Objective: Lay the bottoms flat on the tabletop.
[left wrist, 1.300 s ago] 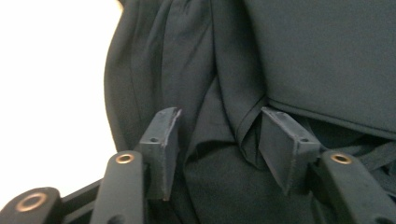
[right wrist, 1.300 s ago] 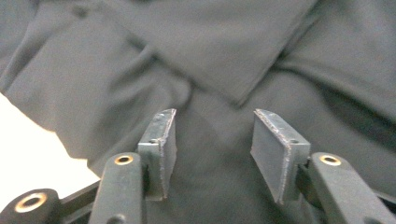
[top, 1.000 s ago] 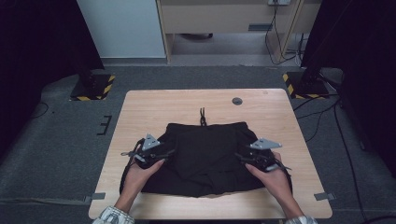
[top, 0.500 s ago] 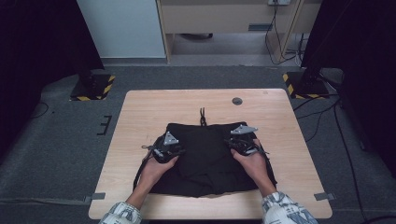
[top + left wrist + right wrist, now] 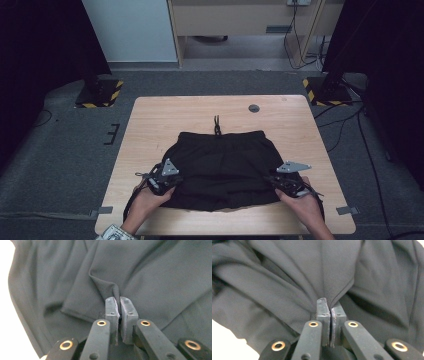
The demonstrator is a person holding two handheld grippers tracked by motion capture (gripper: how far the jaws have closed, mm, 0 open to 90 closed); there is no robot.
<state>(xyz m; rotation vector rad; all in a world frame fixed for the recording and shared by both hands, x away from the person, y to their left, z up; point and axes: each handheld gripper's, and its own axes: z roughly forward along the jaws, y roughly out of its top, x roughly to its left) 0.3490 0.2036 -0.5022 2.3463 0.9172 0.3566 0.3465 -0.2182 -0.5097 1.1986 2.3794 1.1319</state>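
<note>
Both hands have drawn back from the middle of the black shorts (image 5: pixel 222 167) toward the near corners, and the jaws have just been closing on cloth. Now the left gripper (image 5: pixel 118 305) pinches a raised fold of the fabric, and the right gripper (image 5: pixel 328 307) is clamped on a fold too. In the high view, the shorts lie flat on the wooden surface (image 5: pixel 160 120), waistband and drawstring (image 5: pixel 217 125) at the far side. Gripping one spot on each side likely lets the person lift or fold the near edge evenly.
</note>
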